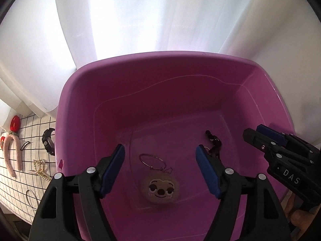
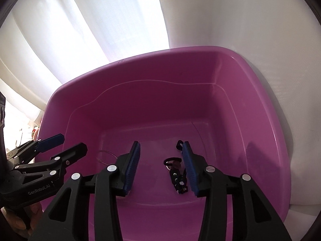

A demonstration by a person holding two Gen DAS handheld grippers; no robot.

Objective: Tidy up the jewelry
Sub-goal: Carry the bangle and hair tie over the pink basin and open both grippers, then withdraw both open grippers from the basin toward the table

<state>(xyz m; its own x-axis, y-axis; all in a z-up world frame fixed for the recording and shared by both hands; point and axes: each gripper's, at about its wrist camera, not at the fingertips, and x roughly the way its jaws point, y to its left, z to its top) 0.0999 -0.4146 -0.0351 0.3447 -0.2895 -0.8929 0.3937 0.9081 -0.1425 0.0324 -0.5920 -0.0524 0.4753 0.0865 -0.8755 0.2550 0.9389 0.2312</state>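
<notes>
Left wrist view: you have both tools over the purple plastic basin (image 1: 160,92), the collecting bin, which stands on a white grid-patterned cloth (image 1: 12,182).

Left tool (image 1: 160,170) stands spread, nothing between its pads. The sloth-face plush keychain (image 1: 159,188) with its ring (image 1: 151,161) lies flat on the basin floor directly beneath, apparently just dropped there.

Right tool (image 2: 160,166) is parted, pinching nothing. The black charm strap (image 2: 176,177) lies on the floor just beside its right-hand pad; whether they touch, I cannot tell.

Still outside, left of the basin: pink furry headband (image 1: 14,156), black wristwatch (image 1: 48,141) against the wall, pearl chain (image 1: 40,169). These await collection, in my judgement.
</notes>
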